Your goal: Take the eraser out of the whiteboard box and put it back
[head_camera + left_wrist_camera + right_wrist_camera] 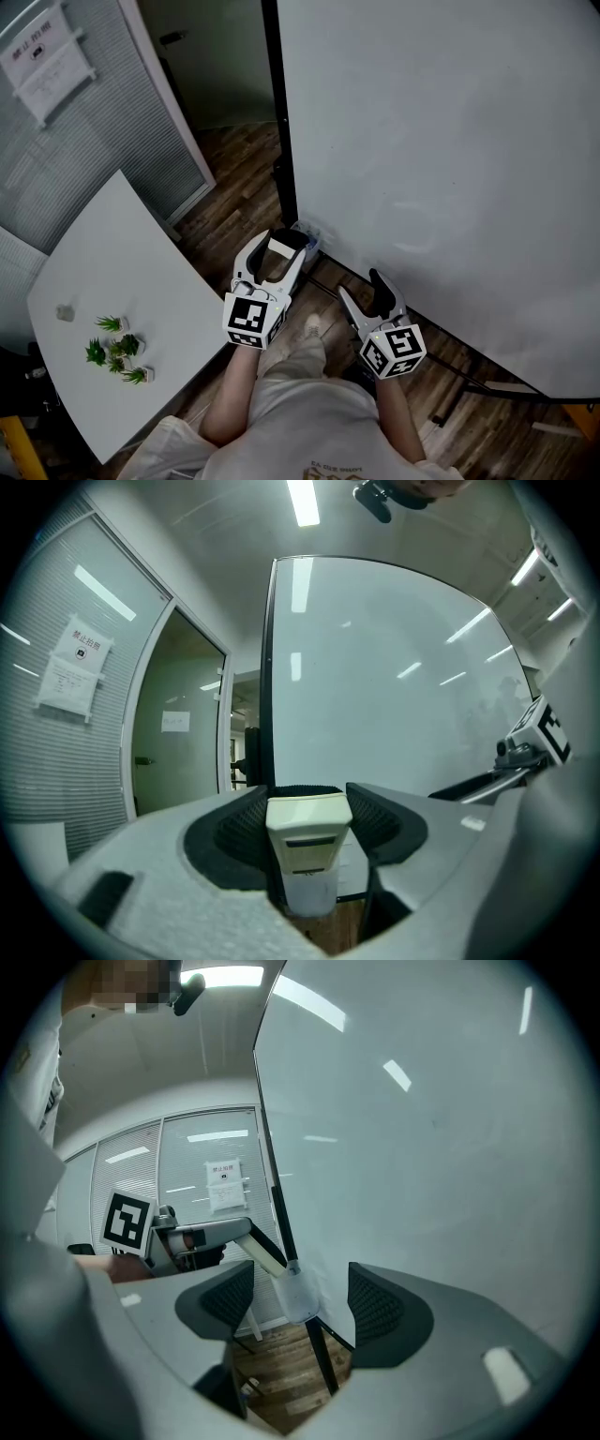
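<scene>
We are clamping our left gripper (286, 242) on the cream eraser (307, 829) at centre frame, its tip meeting the clear whiteboard box (300, 1297), our right gripper (360, 285) hanging lower right, jaws apart, gripping nothing.

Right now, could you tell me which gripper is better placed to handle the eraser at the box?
Left. The left gripper is shut on the eraser, whose end is right at the box. The right gripper is open with nothing held, and stands off to the side.

Left tongs (307, 799) clamp the cream eraser (307, 841) before the whiteboard (394, 686).
</scene>
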The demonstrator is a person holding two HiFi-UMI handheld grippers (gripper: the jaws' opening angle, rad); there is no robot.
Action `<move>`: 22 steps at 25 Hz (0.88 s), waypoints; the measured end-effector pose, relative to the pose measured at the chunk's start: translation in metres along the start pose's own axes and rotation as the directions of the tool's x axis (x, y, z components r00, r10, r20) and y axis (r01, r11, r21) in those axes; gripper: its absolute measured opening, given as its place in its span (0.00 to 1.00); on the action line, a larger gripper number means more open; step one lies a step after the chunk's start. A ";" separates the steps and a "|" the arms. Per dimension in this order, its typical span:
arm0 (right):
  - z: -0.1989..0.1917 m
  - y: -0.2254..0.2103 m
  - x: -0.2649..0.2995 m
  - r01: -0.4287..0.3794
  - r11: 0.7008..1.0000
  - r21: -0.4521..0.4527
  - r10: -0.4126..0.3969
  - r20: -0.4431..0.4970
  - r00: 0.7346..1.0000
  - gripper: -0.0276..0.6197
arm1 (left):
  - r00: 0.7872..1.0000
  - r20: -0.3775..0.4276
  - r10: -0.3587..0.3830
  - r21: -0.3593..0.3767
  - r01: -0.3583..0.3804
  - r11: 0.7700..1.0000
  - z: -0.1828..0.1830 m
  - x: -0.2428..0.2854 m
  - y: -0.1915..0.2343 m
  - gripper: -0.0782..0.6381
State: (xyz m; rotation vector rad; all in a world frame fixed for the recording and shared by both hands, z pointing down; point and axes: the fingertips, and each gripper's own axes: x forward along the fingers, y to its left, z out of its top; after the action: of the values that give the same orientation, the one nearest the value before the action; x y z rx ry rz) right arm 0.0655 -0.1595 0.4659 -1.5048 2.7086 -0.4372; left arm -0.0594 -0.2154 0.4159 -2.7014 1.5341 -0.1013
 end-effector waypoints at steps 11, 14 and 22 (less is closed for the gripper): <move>-0.006 -0.012 0.005 0.013 1.000 0.023 -0.013 -0.018 1.000 0.53 | 0.999 -0.035 -0.026 -0.008 0.026 1.000 -0.011 0.017 -0.004 0.47; -0.008 -0.014 0.007 0.011 0.999 0.030 -0.011 -0.022 1.000 0.53 | 0.998 -0.050 -0.030 -0.007 0.030 1.000 -0.016 0.020 -0.004 0.47; -0.016 -0.012 0.017 -0.006 1.000 0.029 0.007 -0.041 0.999 0.53 | 0.996 -0.075 -0.041 -0.003 0.040 0.999 -0.026 0.029 -0.004 0.47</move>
State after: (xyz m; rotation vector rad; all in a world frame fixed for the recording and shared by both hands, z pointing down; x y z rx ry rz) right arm 0.0646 -0.1758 0.4864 -1.4963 2.7244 -0.5100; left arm -0.0431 -0.2388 0.4436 -2.7609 1.4988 -0.2049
